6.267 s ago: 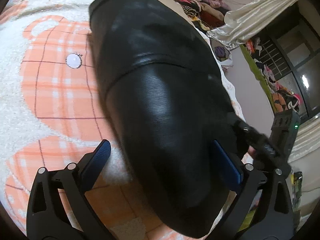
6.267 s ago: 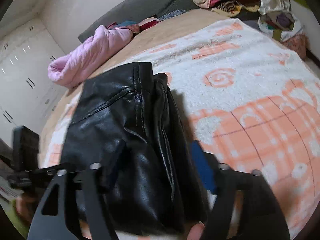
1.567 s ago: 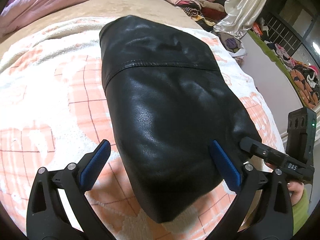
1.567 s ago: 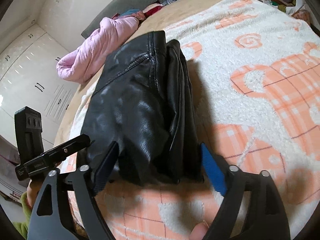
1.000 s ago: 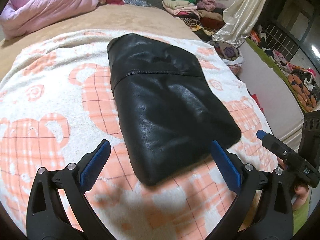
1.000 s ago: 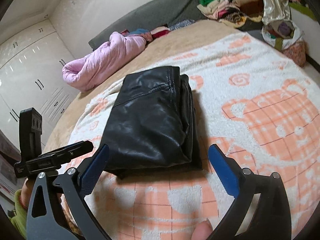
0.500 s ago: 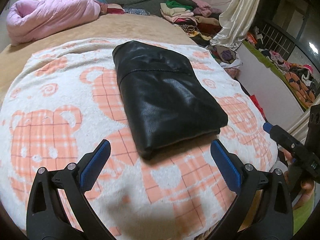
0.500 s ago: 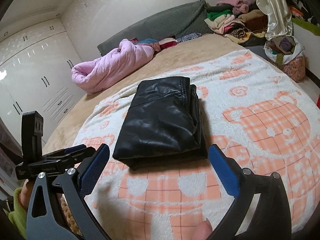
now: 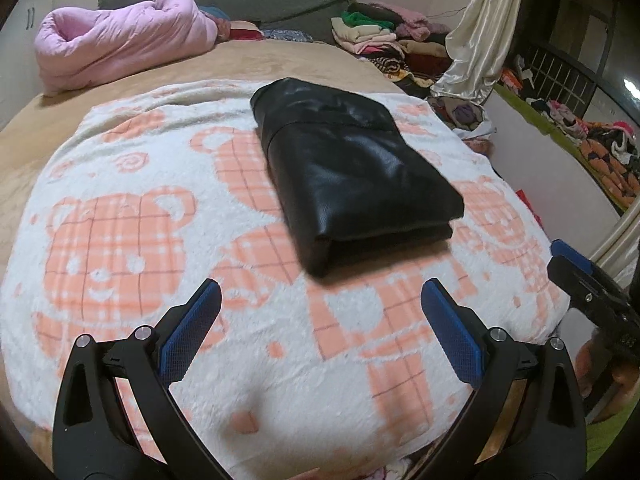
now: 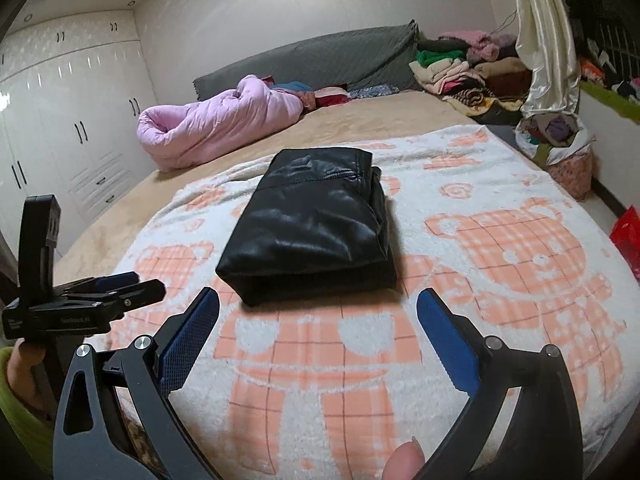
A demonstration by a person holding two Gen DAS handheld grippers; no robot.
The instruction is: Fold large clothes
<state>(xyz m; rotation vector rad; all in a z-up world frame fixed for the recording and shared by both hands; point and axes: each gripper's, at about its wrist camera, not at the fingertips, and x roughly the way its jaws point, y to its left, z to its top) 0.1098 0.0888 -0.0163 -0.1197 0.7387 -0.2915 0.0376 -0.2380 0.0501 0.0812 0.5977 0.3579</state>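
The black leather jacket [image 10: 310,232] lay as a compact folded bundle mid-blanket [image 10: 520,260] on the bed; the left gripper [image 9: 320,314] and right gripper [image 10: 318,320] hung nearer, fingers spread apart, holding nothing; folding looked finished; next, likely another garment.

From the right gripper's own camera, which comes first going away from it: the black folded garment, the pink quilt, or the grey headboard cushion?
Counting out from the right gripper:
1. The black folded garment, straight ahead on the bear-print blanket.
2. The pink quilt, farther back and to the left.
3. The grey headboard cushion, along the far wall behind the quilt.
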